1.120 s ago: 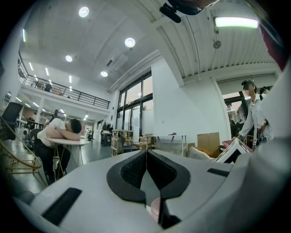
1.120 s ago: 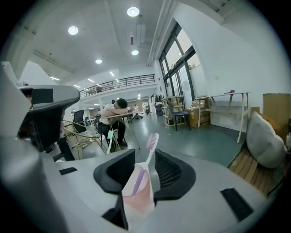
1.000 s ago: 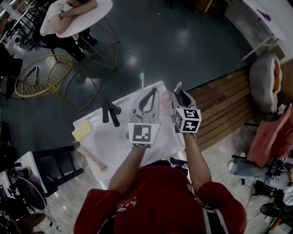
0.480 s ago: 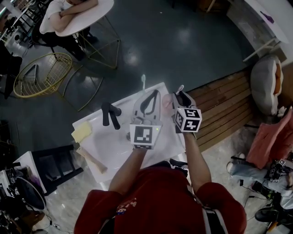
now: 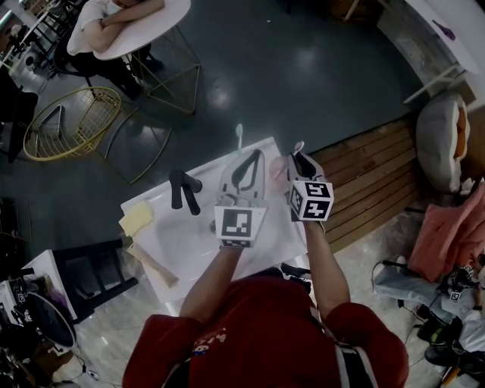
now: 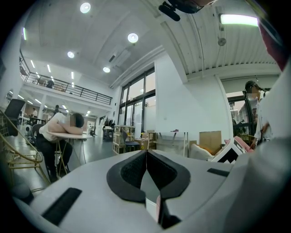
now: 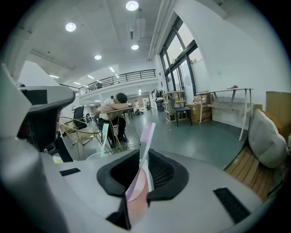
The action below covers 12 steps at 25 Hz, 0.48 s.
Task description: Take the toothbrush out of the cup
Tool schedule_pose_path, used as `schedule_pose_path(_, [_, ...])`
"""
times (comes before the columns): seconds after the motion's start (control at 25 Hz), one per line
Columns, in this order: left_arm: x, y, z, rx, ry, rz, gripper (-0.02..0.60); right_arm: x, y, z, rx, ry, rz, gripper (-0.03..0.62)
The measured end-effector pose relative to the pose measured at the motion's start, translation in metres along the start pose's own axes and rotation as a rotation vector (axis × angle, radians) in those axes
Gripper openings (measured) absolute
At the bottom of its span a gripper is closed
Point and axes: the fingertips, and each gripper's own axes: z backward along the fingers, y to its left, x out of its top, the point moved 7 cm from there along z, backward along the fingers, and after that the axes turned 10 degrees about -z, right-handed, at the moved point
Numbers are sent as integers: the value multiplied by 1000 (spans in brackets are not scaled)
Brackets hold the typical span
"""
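Observation:
Over the white table (image 5: 182, 239) I hold both grippers side by side. A pink toothbrush (image 7: 146, 136) stands up between the closing jaws of my right gripper (image 7: 144, 170), bristles on top, and the pads press on its neck. Its head pokes out past the right gripper (image 5: 300, 161) as the pink toothbrush (image 5: 296, 145). My left gripper (image 5: 246, 161) has its jaws together at the tips (image 6: 146, 157); a thin white and pink piece sits low between them, which I cannot identify. A second, white-green toothbrush (image 7: 104, 139) rises beside the left gripper, also seen as the white-green toothbrush (image 5: 239, 135). No cup shows clearly.
On the table lie a black two-handled object (image 5: 184, 189), a yellow sponge (image 5: 136, 217) and a wooden piece (image 5: 155, 265). A yellow wire chair (image 5: 72, 125) and a person slumped at a round table (image 5: 114, 23) are beyond. Wooden decking (image 5: 371, 178) lies to the right.
Both grippers have drifted only slightly. The pink toothbrush stays at the right gripper's tip and the white-green one beside the left gripper.

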Motion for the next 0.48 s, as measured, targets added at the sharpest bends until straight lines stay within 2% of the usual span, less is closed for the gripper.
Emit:
schedule_pose_path(0.16, [-8, 0, 1, -16, 22, -61, 29, 1, 2, 0, 11, -5, 6, 72])
schedule_pose_path(0.48, [-1, -1, 6, -5, 4, -54, 29, 5, 11, 7, 31, -36, 14, 44])
